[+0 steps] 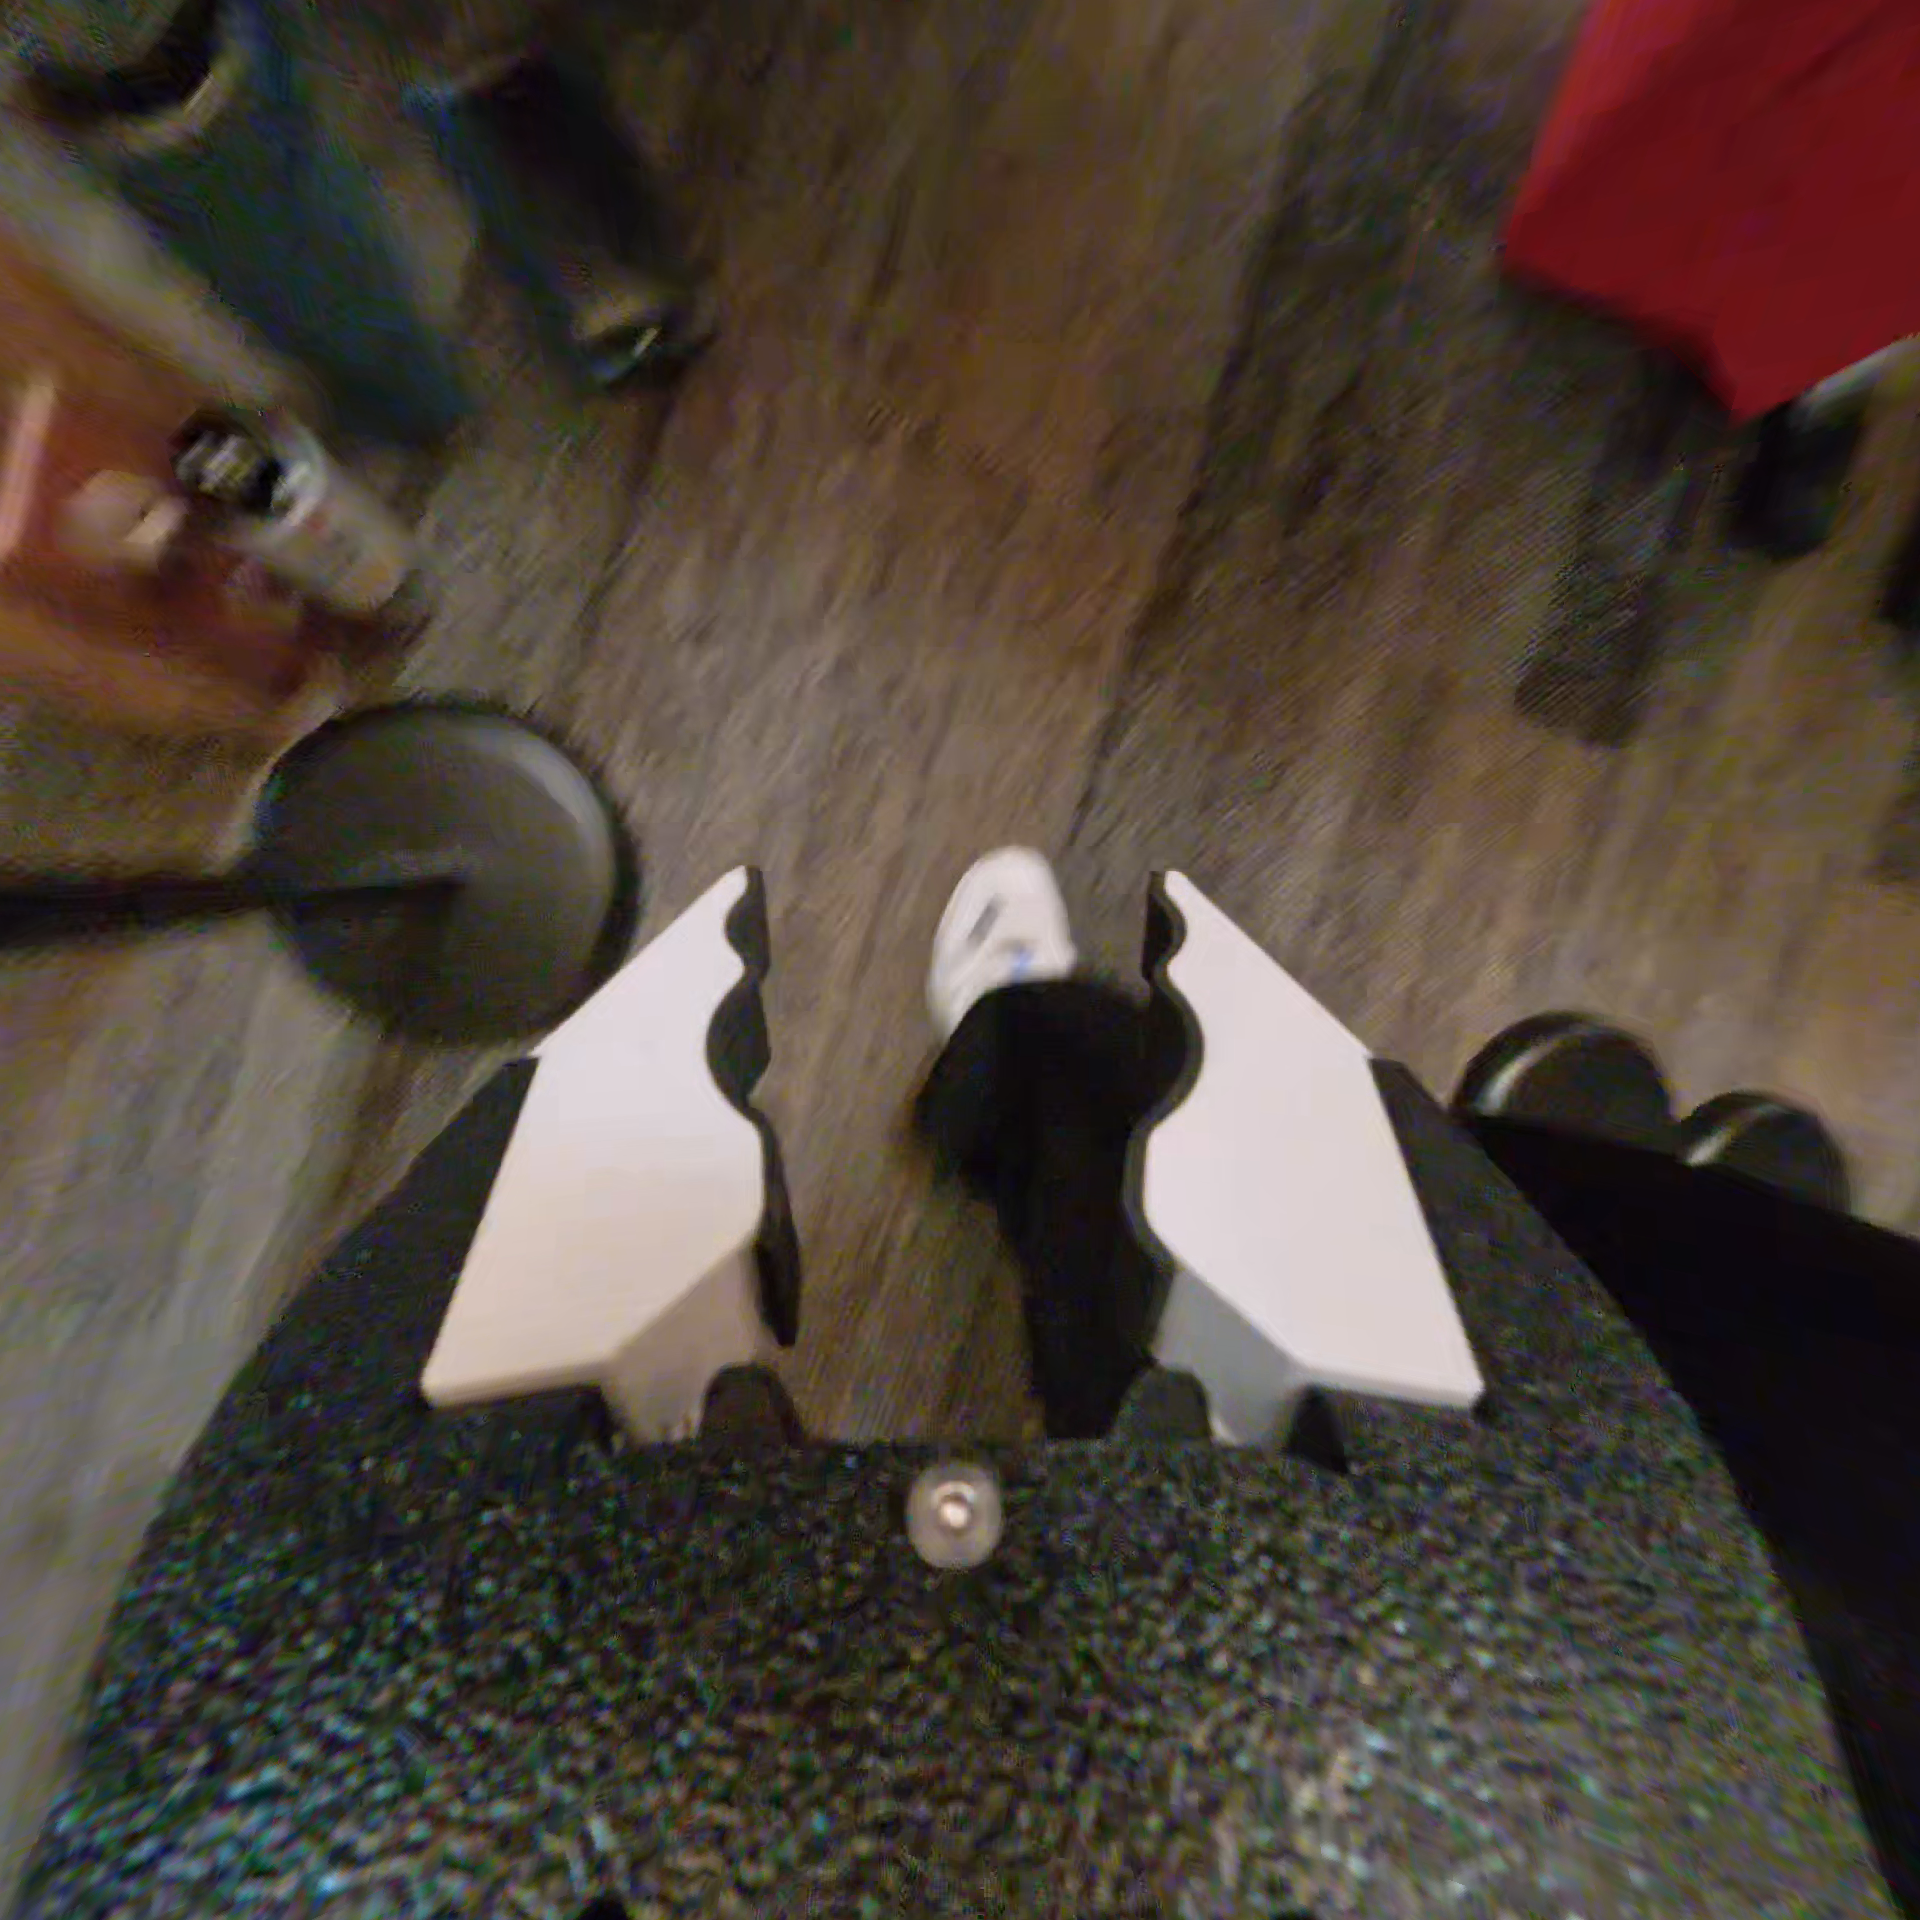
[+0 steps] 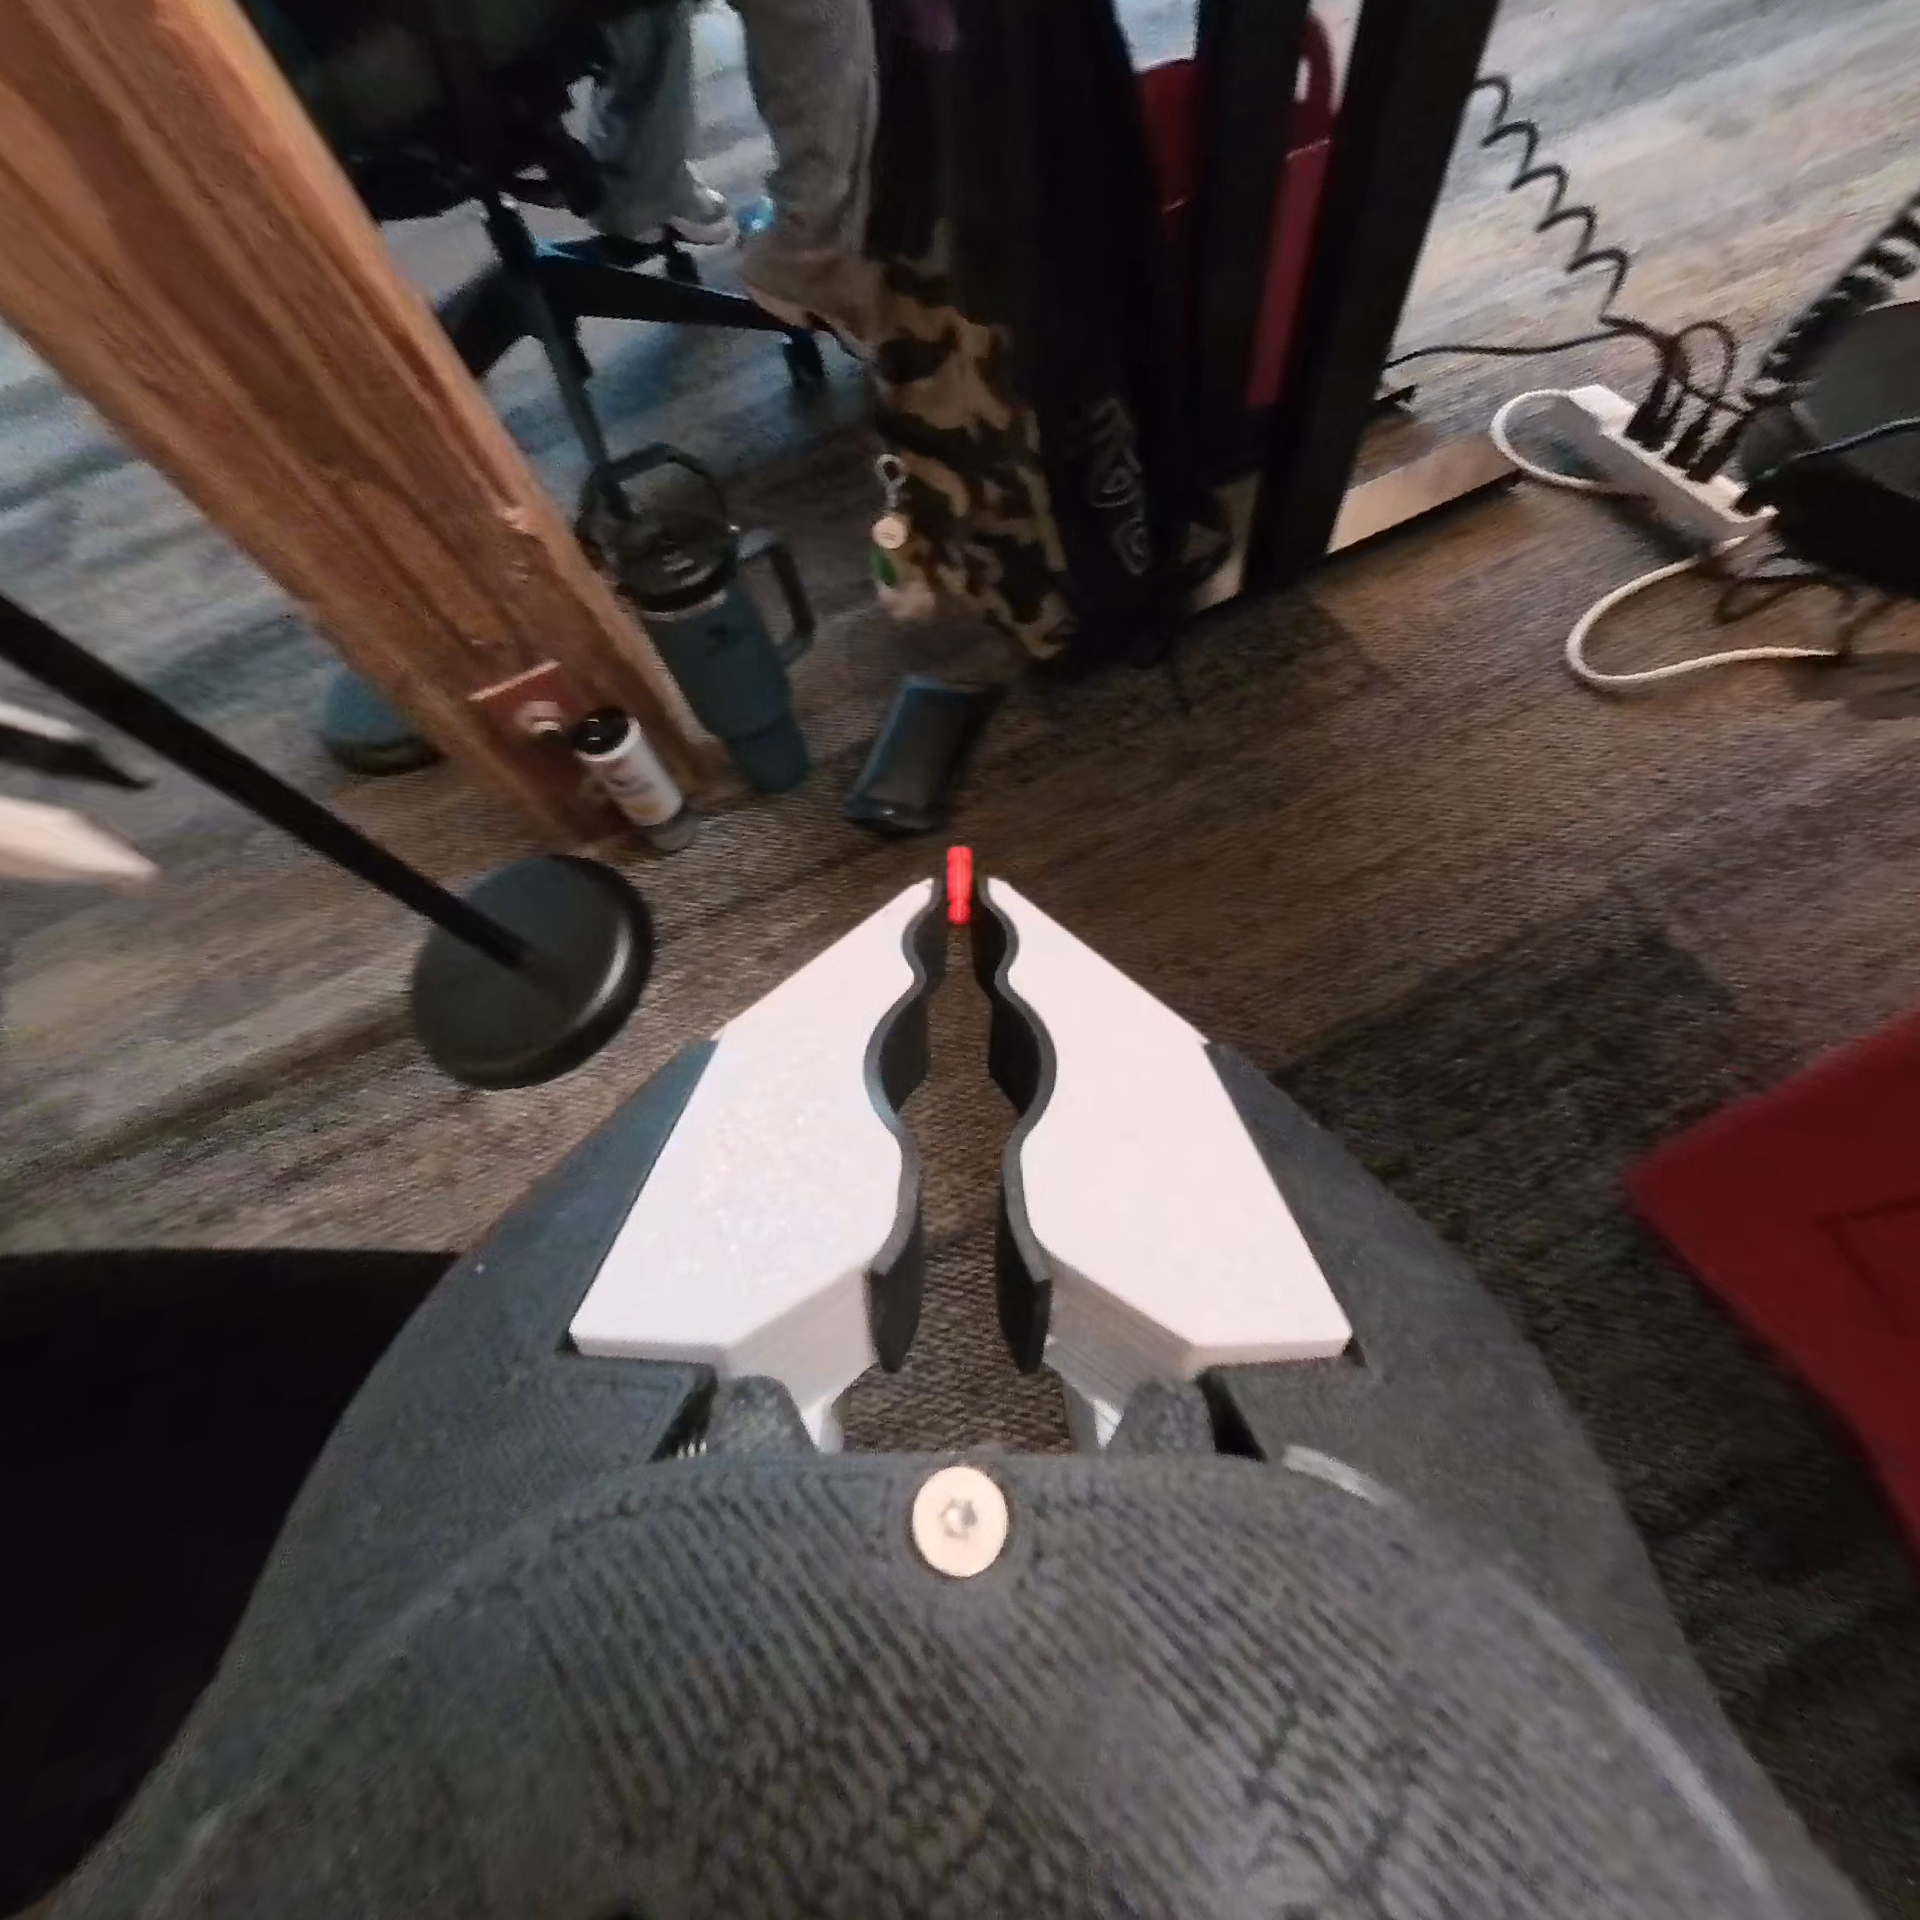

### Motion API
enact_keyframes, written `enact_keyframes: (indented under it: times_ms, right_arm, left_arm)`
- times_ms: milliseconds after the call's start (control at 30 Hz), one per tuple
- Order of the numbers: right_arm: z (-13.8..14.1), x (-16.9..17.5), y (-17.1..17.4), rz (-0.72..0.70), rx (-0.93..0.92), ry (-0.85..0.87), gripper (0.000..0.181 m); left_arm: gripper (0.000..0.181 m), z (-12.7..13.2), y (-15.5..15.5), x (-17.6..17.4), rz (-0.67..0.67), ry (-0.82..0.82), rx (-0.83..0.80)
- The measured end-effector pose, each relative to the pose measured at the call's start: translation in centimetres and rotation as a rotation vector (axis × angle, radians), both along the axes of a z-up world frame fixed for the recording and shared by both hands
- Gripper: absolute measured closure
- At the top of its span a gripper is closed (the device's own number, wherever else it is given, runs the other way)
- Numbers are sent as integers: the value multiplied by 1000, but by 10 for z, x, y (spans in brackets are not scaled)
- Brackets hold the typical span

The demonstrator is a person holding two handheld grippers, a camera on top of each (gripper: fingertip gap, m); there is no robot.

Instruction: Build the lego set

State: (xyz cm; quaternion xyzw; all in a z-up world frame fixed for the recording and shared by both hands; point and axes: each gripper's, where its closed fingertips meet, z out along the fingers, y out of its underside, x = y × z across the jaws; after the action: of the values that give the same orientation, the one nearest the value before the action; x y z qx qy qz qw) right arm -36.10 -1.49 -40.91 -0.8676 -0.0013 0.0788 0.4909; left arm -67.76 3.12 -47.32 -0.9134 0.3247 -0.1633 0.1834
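My right gripper (image 2: 958, 891) is shut on a small red lego piece (image 2: 957, 881) that sticks out between its white fingertips, held in the air above the carpet. My left gripper (image 1: 958, 883) is open and empty, pointing down at the carpet; the left wrist view is blurred. Between its fingers a person's white shoe (image 1: 1003, 930) and dark trouser leg (image 1: 1049, 1101) show on the floor below. No lego set or table top is in either view.
A round black stand base (image 2: 532, 971) with a thin pole sits on the carpet, also in the left wrist view (image 1: 442, 868). A wooden table leg (image 2: 312, 416), a teal mug (image 2: 727, 634), a dark phone (image 2: 914, 753), a power strip (image 2: 1631, 462) with cables and red objects (image 2: 1808, 1236) stand around. One gripper's finger ends stand about 35 centimeters off the other's.
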Motion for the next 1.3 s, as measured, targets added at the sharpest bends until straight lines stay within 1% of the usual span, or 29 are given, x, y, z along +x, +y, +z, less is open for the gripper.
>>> enact_keyframes:
  times_ms: [33,100,167,200,233,267,300,367,400,467,500,567,633,700,800,867,933,1000,1067,1100,1167,1200,1233,1267,1300]
  right_arm:
    - [1,-11,-4,12,0,12,178]
    - [-7,-29,-11,38,-1,35,178]
    - [-20,-42,-17,62,1,59,178]
    - [-25,-47,-21,77,-5,54,178]
    - [-29,-51,-26,85,-6,40,178]
    - [-34,-55,-32,93,-8,35,178]
    - [-40,-61,-39,101,-18,35,178]
    - [-53,-73,-56,114,-43,25,178]
    - [-59,-80,-66,123,-59,14,178]
    - [-71,-95,-85,128,-82,-8,178]
    - [-79,-104,-94,128,-95,-10,178]
    - [-94,-124,-111,129,-113,-19,178]
    - [-108,-144,-123,138,-124,-45,178]
    - [-112,-162,-128,131,-97,-39,178]
    - [-111,-185,-123,155,-44,-26,178]
    - [-103,-195,-113,194,8,-46,178]
    - [-84,-193,-95,218,102,-125,178]
    - [-60,-182,-70,223,199,-183,178]
    - [-23,-160,-47,165,304,-232,178]
    - [-6,-147,-40,111,324,-229,178]
    - [22,-128,-43,-21,333,-148,179]
    - [29,-122,-52,-91,325,-101,179]
    - [34,-119,-60,-131,320,-73,179]
    - [38,-114,-66,-154,312,-70,179]
    - [42,-104,-69,-176,306,-95,179]
  left_arm:
    - [103,5,-18,-49,19,71,10]
    - [99,16,-63,-155,73,261,8]
    - [95,36,-110,-244,171,401,11]
    - [89,45,-132,-277,200,449,12]
    - [87,52,-152,-301,218,481,10]
    - [85,56,-167,-315,228,496,8]
    - [82,56,-179,-321,231,487,9]
    - [78,46,-192,-314,246,421,9]
    - [78,36,-197,-303,237,364,-12]
    - [77,14,-209,-274,155,255,-104]
    - [77,4,-211,-262,119,218,-119]
    - [77,-7,-206,-234,66,99,-84]
    - [76,-15,-203,-207,-19,-18,-56]
    - [76,-23,-192,-190,-69,-73,2]
    - [76,-19,-173,-160,-127,-159,102]
    - [75,-9,-161,-132,-211,-223,182]
    - [75,14,-147,-100,-325,-304,290]
    - [74,48,-129,-69,-370,-427,393]
    - [74,94,-115,-44,-395,-566,503]
    - [73,113,-109,-35,-401,-611,545]
    - [65,134,-96,-23,-345,-603,583]
    - [66,141,-91,-18,-311,-586,603]
    - [71,147,-91,-10,-316,-584,630]
    - [68,155,-91,0,-334,-598,665]
    - [61,163,-88,12,-345,-607,710]
